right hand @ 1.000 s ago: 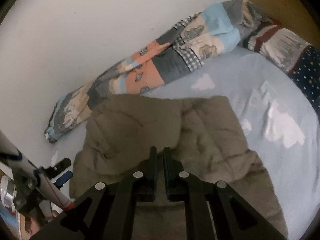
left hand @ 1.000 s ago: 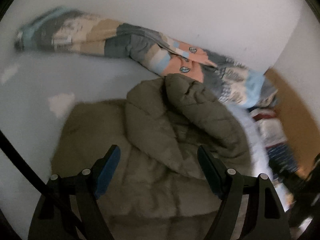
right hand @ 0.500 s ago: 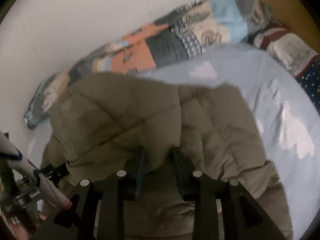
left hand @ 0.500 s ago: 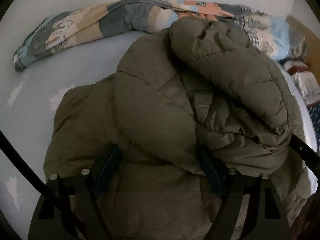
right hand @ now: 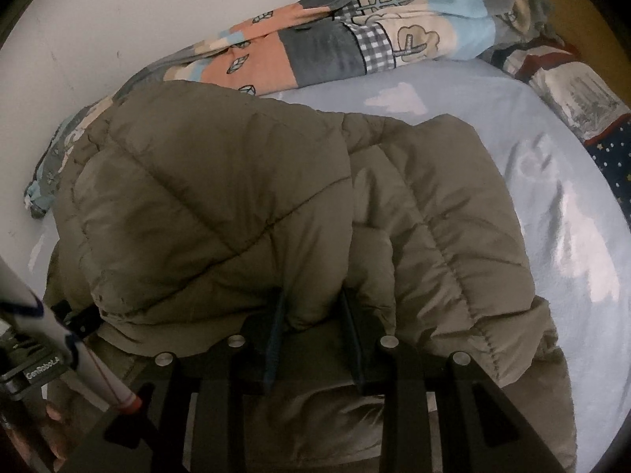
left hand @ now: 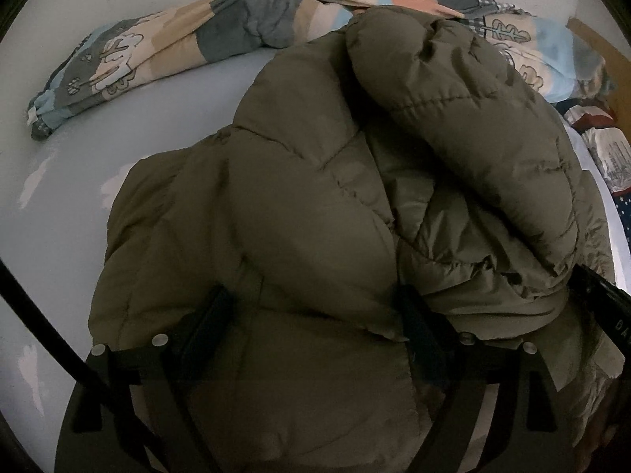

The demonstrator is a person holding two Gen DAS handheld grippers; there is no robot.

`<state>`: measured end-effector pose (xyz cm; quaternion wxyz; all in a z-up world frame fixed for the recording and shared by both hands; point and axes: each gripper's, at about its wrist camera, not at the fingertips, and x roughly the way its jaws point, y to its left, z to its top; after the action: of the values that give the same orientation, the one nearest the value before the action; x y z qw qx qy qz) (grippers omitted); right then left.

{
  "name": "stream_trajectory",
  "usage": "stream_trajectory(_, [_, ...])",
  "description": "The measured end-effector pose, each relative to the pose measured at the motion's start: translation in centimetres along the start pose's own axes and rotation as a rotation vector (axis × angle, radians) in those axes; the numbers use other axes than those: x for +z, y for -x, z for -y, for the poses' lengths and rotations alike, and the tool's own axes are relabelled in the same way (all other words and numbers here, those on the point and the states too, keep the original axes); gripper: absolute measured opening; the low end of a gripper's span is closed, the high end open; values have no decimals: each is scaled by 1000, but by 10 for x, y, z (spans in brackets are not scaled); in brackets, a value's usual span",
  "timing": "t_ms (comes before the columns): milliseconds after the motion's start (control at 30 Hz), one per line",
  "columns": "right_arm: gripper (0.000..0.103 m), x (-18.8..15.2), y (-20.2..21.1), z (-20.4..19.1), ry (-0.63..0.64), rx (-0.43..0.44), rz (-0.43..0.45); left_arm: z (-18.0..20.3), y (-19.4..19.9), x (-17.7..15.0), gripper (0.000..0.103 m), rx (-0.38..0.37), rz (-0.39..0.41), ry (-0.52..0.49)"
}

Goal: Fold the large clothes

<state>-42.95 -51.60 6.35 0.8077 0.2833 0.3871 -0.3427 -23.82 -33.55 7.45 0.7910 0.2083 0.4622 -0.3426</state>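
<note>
My left tool [left hand: 315, 315] stands wide with a thick fold of the olive-green quilted puffer jacket [left hand: 315, 216] bulging between its dark fingers [left hand: 209, 315]. Its jaws have just been opening further, and the fabric covers both fingertips, so I cannot tell whether the pads press on the jacket. My right tool [right hand: 313, 315] is set narrow, with a ridge of the same jacket [right hand: 221, 205] pinched up between its blue-padded fingers [right hand: 276, 327]. Its jaws have just been opening from fully closed, and their tips are sunk under the padding as well.

The jacket lies on the pale blue bed sheet with white cloud shapes [right hand: 532, 165], filling most of both views. Its near end is cut off by the lower frame edge in both views. One padded flap is folded over the body. In the left wrist view the jacket's long axis runs from my tools away toward the wall, and the folded part points up and right.

Behind it, along the white wall [right hand: 118, 19], lies a rolled patchwork blanket in peach, grey, cream and light blue [right hand: 355, 39]; the jacket hides its middle in the left wrist view. Patterned pillows [right hand: 583, 98] sit at the far right, partly cropped. The other tool's white body [right hand: 59, 339] shows at the right wrist view's lower left.
</note>
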Motion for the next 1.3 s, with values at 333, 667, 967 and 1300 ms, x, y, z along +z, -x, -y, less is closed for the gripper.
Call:
stream_trajectory(333, [36,1,7,-1,-37,8,-11,3,21,-2,86,-4,37,-2])
stream_trajectory(667, [66,13,35,4,-104,67,-20,-8,62,8,86,-58,143,41])
stream_trajectory(967, [36,11,60,-30,29,110,165,0,42,4,86,10,121,-11])
stream_trajectory(1300, [25,-10,9,-39,106,74,54,-2,13,-1,86,19,26,-12])
